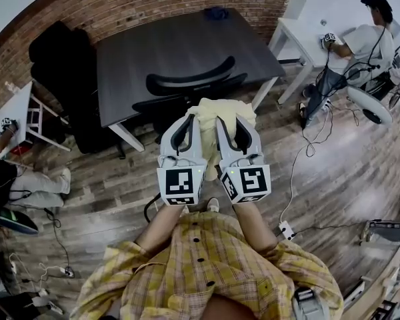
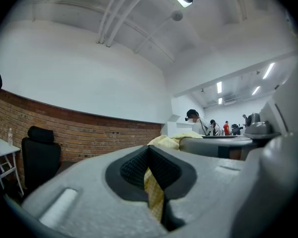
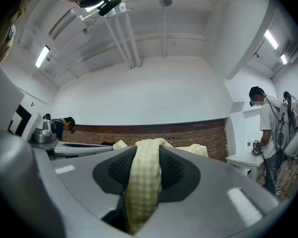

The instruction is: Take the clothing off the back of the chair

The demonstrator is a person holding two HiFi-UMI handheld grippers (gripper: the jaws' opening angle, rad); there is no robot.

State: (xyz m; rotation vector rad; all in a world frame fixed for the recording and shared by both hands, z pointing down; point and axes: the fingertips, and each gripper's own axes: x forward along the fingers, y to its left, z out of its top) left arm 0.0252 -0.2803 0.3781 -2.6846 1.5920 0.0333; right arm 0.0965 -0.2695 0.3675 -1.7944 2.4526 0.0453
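Over the chair (image 1: 190,83), near side of the table (image 1: 147,49): one garment (image 1: 221,112), yellow check, bunched. Left gripper (image 1: 186,119) pinches a thin fold; right gripper (image 1: 225,121) clamps a thicker one. Likely light, limp, unbreakable, apt to snag; best held at two spread points along its top.
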